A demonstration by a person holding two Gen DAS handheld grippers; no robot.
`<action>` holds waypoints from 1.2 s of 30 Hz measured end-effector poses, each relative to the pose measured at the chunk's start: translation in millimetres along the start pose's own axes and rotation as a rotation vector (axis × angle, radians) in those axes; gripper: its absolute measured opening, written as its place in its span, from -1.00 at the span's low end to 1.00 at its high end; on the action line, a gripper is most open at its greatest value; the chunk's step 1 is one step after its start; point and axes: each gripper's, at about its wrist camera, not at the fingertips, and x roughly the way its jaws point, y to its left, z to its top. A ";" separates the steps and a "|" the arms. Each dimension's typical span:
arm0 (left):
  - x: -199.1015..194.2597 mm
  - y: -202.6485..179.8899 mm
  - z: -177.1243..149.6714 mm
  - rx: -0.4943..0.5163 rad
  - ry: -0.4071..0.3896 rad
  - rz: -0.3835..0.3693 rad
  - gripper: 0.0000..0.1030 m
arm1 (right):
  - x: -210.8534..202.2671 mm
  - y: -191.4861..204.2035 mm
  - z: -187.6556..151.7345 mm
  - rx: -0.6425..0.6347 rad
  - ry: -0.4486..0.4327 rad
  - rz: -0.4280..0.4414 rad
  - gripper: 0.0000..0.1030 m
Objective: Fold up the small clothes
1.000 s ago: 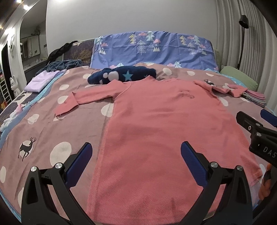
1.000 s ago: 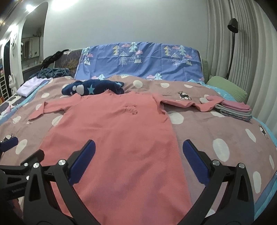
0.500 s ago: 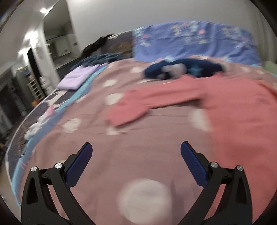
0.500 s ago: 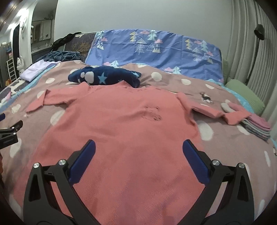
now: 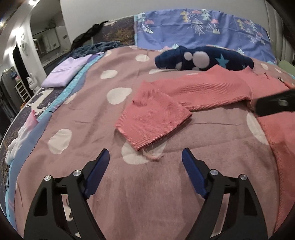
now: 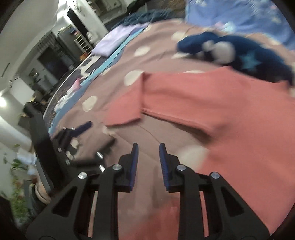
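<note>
Item, pink top: spread flat on the dotted bedspread, its sleeve reaching toward the bed's left edge with the cuff folded over. Item, my left gripper: jaws wide apart though just closing a little, nothing between them, hovering just short of the cuff. Item, my right gripper: jaws just drawn nearly together, gap empty, over bedspread beside the top's side edge. Item, navy star cushion: near the headboard end, touching the top's shoulder.

a bed with a dotted mauve cover (blue tree-print pillow behind) meets a white wall.
</note>
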 end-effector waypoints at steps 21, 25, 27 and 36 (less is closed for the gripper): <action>71.1 80.8 5.3 -0.653 0.134 -0.558 -0.70 | 92.5 -4.5 45.6 0.133 0.081 0.118 -0.82; 59.7 83.0 7.4 -0.695 0.111 -0.602 -0.91 | 78.5 3.3 44.0 0.108 0.035 0.112 -0.92; 42.8 79.4 14.8 -0.670 0.078 -0.631 -0.91 | 58.0 8.0 47.8 0.071 -0.013 0.108 -0.92; -42.8 -13.6 93.9 -0.505 -0.052 -0.809 -0.91 | -76.1 -10.8 69.4 -0.030 -0.174 -0.029 -0.92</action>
